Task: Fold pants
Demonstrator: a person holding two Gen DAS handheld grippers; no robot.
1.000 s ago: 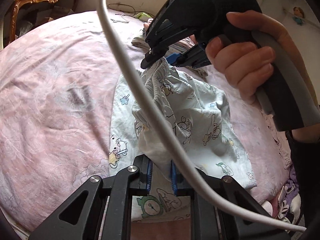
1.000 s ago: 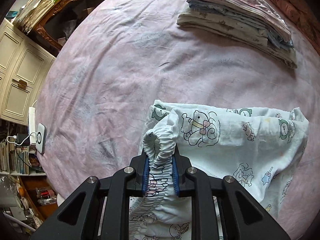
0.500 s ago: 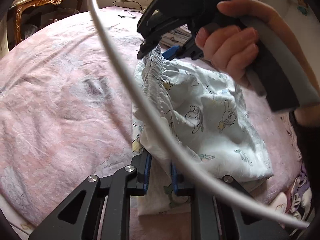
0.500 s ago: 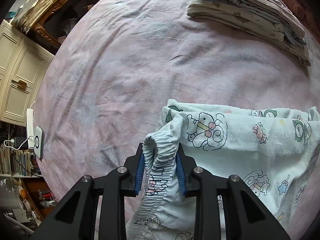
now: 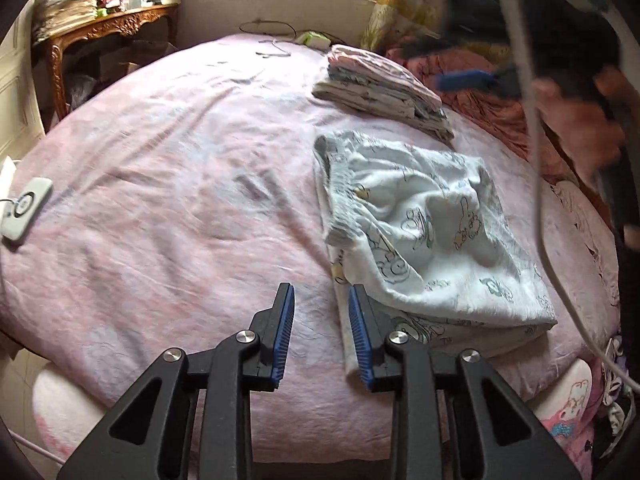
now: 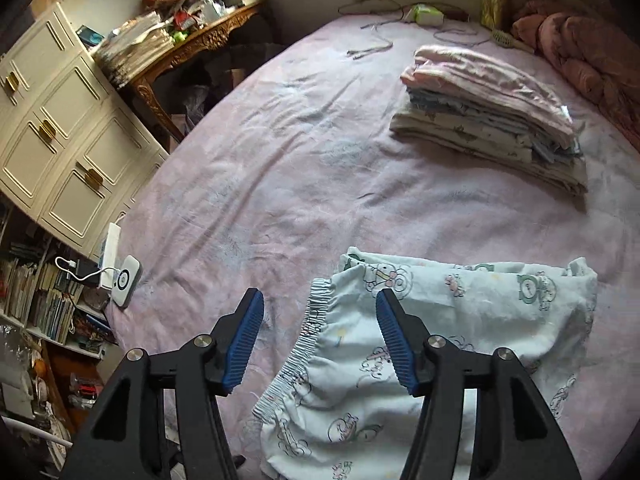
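Both the left tool (image 5: 321,307) and right tool (image 6: 320,314) are released, holding nothing; the folded pants (image 5: 432,236) lie on the bed (image 5: 180,184).

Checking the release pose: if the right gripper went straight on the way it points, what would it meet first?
Probably the pants: the right gripper has open jaws with the elastic waistband lying between and below them. Depth is unclear; it might skim over onto the pink bedsheet.

In the left wrist view the right claw (image 5: 472,80) and its hand (image 5: 576,128) are smeared by motion blur beside the folded stack (image 5: 380,88); the right view's bottom edge crops the pants (image 6: 420,360).
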